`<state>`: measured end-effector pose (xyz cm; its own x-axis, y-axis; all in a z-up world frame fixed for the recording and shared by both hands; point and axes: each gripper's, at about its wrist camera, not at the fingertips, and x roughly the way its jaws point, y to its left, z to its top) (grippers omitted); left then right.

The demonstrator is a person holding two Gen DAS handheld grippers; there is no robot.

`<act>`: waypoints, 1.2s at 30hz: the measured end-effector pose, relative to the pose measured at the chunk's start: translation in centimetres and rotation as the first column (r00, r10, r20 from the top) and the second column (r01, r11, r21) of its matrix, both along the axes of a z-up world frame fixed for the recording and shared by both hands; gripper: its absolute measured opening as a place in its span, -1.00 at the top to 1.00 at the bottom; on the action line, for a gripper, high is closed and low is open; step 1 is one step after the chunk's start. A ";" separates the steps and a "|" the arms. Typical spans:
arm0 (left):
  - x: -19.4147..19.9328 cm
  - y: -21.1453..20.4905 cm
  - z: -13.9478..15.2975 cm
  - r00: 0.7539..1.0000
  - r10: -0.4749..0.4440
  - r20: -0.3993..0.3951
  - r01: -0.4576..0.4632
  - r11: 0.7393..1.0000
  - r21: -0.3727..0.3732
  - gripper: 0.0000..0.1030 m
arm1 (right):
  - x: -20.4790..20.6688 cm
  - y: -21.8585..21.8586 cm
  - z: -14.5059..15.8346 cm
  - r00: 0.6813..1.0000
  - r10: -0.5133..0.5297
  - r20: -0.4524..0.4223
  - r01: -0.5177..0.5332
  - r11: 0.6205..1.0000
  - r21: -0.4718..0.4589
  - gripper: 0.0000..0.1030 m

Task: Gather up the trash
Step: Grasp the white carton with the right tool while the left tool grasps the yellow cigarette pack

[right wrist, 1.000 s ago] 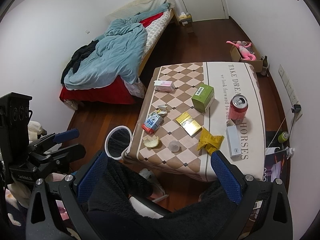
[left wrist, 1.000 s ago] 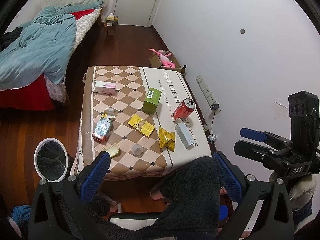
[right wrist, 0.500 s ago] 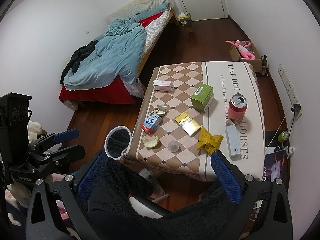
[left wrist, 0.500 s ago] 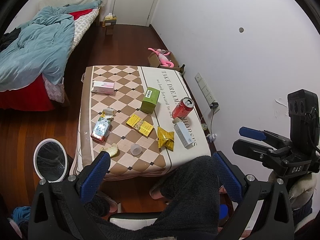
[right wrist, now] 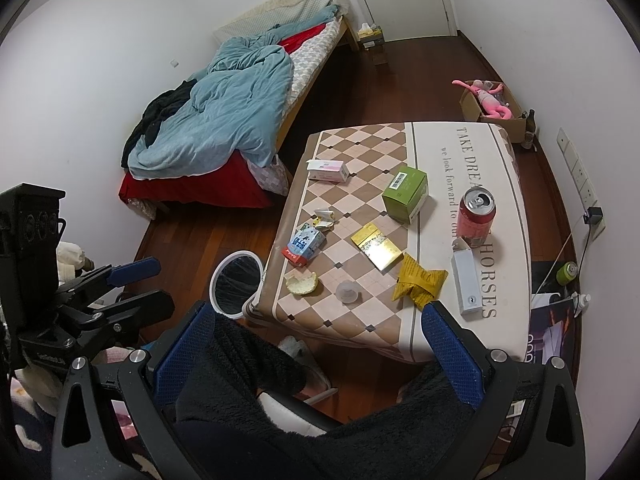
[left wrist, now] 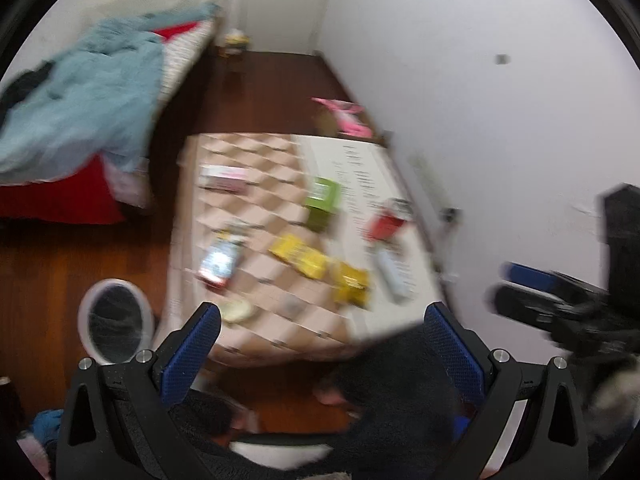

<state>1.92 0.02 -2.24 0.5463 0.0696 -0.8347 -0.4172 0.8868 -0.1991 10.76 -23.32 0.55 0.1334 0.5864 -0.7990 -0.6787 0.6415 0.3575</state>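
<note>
A low table (right wrist: 460, 152) with a checked cloth holds litter: a red can (right wrist: 477, 216), a green box (right wrist: 405, 194), a pink-white box (right wrist: 328, 170), a blue carton (right wrist: 304, 245), a gold packet (right wrist: 377, 246), a yellow wrapper (right wrist: 420, 282), a white box (right wrist: 466, 282), a clear cup (right wrist: 348, 292) and a bread piece (right wrist: 301, 283). A white-rimmed bin (right wrist: 237, 282) stands at the table's left. My right gripper (right wrist: 320, 344) is open and empty, held short of the table. My left gripper (left wrist: 320, 340) is open and empty; its view is blurred. Each gripper shows in the other's view.
A bed (right wrist: 240, 104) with a blue duvet lies to the left. A cardboard box with a pink toy (right wrist: 492, 110) sits by the right wall. Wall sockets and a cable (right wrist: 584, 200) are on the right. My dark-clad legs (right wrist: 320, 408) fill the foreground.
The left gripper's view has swung and gone blurred, with the table shifted right in it. The right gripper has hardly moved. Both stay open.
</note>
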 end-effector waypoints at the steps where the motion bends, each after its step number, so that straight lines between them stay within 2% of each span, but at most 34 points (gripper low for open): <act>1: 0.7 0.4 -0.7 0.999 0.030 -0.016 -0.030 0.999 0.038 -1.00 | 0.0 0.1 -0.2 1.000 -0.015 0.001 0.015 1.000 -0.004 -1.00; 3: 2.5 1.4 -2.7 0.995 0.085 -0.052 -0.080 0.993 0.086 -1.00 | 0.5 -0.1 -0.8 0.998 -0.057 -0.001 0.057 0.998 -0.016 -1.00; 5: 4.6 2.7 -5.5 0.987 0.127 -0.102 -0.116 0.988 0.102 -1.00 | 1.8 -0.4 -1.9 0.993 -0.122 -0.002 0.121 0.992 -0.022 -1.00; 8: 8.0 4.1 -9.9 0.969 0.163 -0.186 -0.149 0.985 0.090 -1.00 | 4.4 -1.1 -4.6 0.970 -0.242 0.020 0.243 0.969 -0.047 -1.00; 11: 11.4 5.2 -14.5 0.945 0.185 -0.269 -0.182 0.983 0.036 -1.00 | 7.6 -1.5 -9.3 0.931 -0.356 0.074 0.363 0.922 -0.137 -0.92; 12: 12.4 5.5 -15.9 0.936 0.192 -0.295 -0.195 0.981 0.018 -1.00 | 8.6 -1.5 -10.9 0.923 -0.378 0.076 0.385 0.909 -0.160 -0.68; 13: 13.3 5.6 -17.0 0.928 0.198 -0.317 -0.209 0.978 0.002 -1.00 | 9.7 -1.7 -12.2 0.916 -0.395 0.073 0.402 0.898 -0.178 -0.34; 14: 14.4 5.9 -18.6 0.915 0.212 -0.344 -0.231 0.973 -0.016 -1.00 | 10.8 -1.6 -14.3 0.909 -0.411 0.066 0.415 0.884 -0.214 -0.23; 17: 16.8 6.1 -22.3 0.880 0.231 -0.414 -0.285 0.956 -0.072 -1.00 | 13.5 -1.5 -19.6 0.899 -0.437 0.020 0.424 0.860 -0.284 -0.21; 20: 18.8 6.3 -26.0 0.846 0.238 -0.477 -0.346 0.926 -0.151 -0.94 | 15.2 -1.0 -23.5 0.891 -0.454 -0.030 0.422 0.849 -0.319 -0.21; 22: 19.5 6.5 -27.4 0.830 0.249 -0.499 -0.381 0.906 -0.183 -0.91 | 16.0 -0.6 -25.6 0.885 -0.461 -0.062 0.417 0.846 -0.332 -0.21; 26: 20.2 7.2 -29.6 0.806 0.282 -0.520 -0.455 0.858 -0.240 -0.91 | 16.7 0.1 -27.9 0.884 -0.461 -0.073 0.406 0.836 -0.369 -0.21; 29: 19.9 7.6 -29.6 0.787 0.331 -0.521 -0.504 0.832 -0.232 -0.64 | 17.1 0.8 -29.1 0.890 -0.449 -0.078 0.388 0.835 -0.390 -0.21; 30: 20.0 7.5 -29.4 0.787 0.334 -0.519 -0.501 0.836 -0.223 -0.46 | 17.2 1.0 -29.3 0.892 -0.446 -0.076 0.384 0.835 -0.394 -0.16; 31: 20.0 7.2 -29.0 0.794 0.326 -0.513 -0.482 0.852 -0.206 -0.34 | 17.3 1.2 -29.5 0.896 -0.438 -0.074 0.378 0.838 -0.394 0.04; 32: 20.0 7.0 -28.6 0.805 0.314 -0.504 -0.460 0.866 -0.195 -0.20 | 17.3 1.4 -29.7 0.899 -0.433 -0.071 0.372 0.837 -0.401 0.04; 34: 19.9 6.0 -27.4 0.833 0.256 -0.490 -0.367 0.919 -0.144 -0.02 | 17.3 1.3 -29.6 0.901 -0.428 -0.069 0.368 0.840 -0.399 0.09; 36: 19.5 4.8 -25.9 0.856 0.184 -0.484 -0.254 0.964 -0.084 0.34 | 17.1 1.0 -29.4 0.900 -0.429 -0.080 0.364 0.839 -0.404 0.14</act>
